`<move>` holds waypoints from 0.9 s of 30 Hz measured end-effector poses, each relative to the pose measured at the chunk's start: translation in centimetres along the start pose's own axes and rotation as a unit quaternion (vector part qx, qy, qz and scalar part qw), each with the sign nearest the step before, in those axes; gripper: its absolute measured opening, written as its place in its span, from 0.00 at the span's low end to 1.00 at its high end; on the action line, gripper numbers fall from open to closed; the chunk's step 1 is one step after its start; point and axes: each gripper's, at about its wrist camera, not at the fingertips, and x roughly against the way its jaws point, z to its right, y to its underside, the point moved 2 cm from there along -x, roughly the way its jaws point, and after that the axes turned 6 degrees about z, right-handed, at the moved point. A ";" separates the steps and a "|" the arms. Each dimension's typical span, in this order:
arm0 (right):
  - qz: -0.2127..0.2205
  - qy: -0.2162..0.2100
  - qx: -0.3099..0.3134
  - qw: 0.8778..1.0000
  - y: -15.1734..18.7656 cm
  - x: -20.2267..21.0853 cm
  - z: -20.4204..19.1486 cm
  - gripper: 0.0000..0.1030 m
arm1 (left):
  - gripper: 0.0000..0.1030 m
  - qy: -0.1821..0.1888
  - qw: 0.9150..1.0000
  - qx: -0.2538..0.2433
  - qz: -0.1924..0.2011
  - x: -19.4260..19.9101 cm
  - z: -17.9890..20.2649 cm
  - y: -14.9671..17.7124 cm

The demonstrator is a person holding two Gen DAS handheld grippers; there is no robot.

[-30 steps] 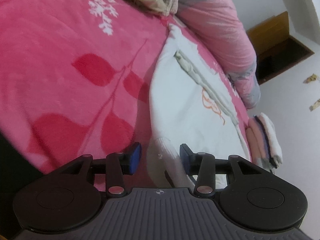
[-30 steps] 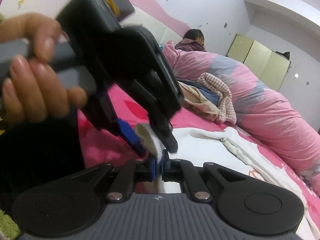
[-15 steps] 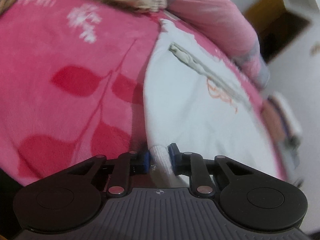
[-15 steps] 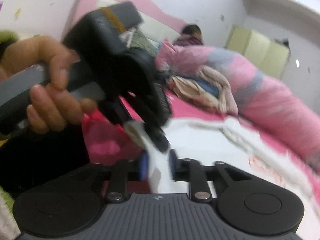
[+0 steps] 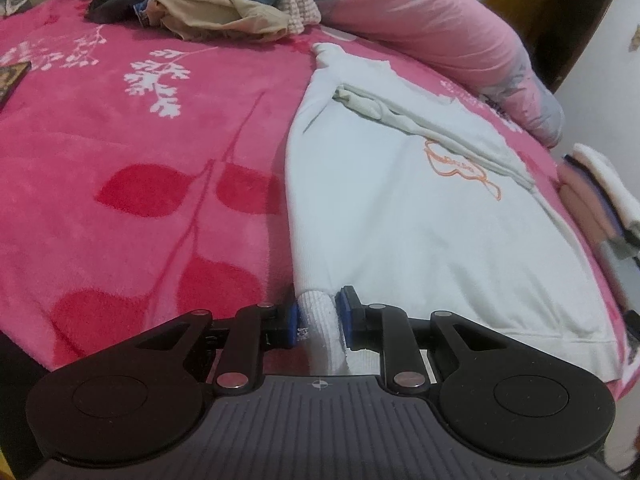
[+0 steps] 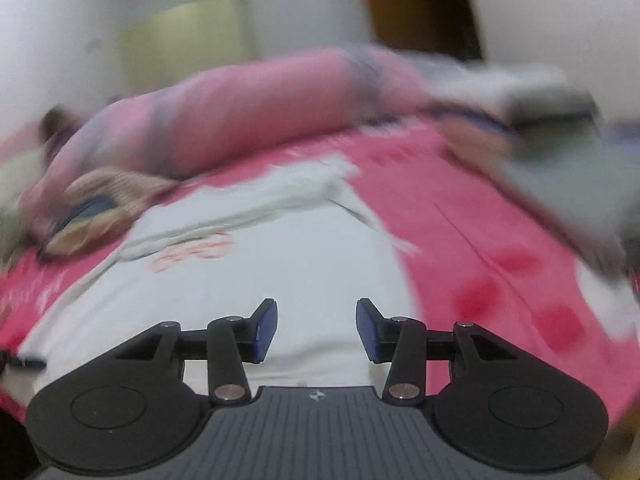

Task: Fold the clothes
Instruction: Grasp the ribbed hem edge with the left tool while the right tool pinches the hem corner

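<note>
Left wrist view. White knit sweatshirt [image 5: 400,208] with orange outline embroidery, soft and finely ribbed, lying flat on the bed, one sleeve folded across its chest. Fleecy hot-pink bedspread [image 5: 140,152] with red leaf and white sprig pattern beneath it. Heap of unfolded clothes [image 5: 224,4], beige, blue and checked, at the far side of the bed. Puffy pink-and-grey quilt [image 5: 432,28], rolled long, behind the sweatshirt. Small stack of folded garments [image 5: 596,196] at the right edge. Left gripper [image 5: 319,322]: black arms, blue pads, angled down toward the near bed edge; its fingers are clamped on the sweatshirt's thick ribbed cuff [image 5: 320,316], which bunches between the pads.

Right wrist view, heavily blurred. Same white sweatshirt [image 6: 280,264] spread below the tool, pink bedspread [image 6: 460,216] to the right, quilt [image 6: 224,120] across the back. Right gripper [image 6: 316,330]: tilted downward above the sweatshirt body; its fingers stand apart with nothing between them, having just been opening.
</note>
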 end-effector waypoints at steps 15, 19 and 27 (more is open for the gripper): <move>-0.080 -0.059 -0.207 0.973 1.9 -1.8 8.5 0.35 | 0.21 -0.036 0.999 -0.026 -0.003 0.0 1.3 -0.1; -0.099 -0.073 -0.206 0.971 2.2 -0.8 7.8 0.30 | 0.21 -0.035 0.999 -0.029 0.001 0.1 1.4 0.2; -0.106 -0.082 -0.243 0.961 2.4 -2.2 7.9 0.24 | 0.23 -0.012 1.000 -0.020 -0.013 1.0 1.1 0.8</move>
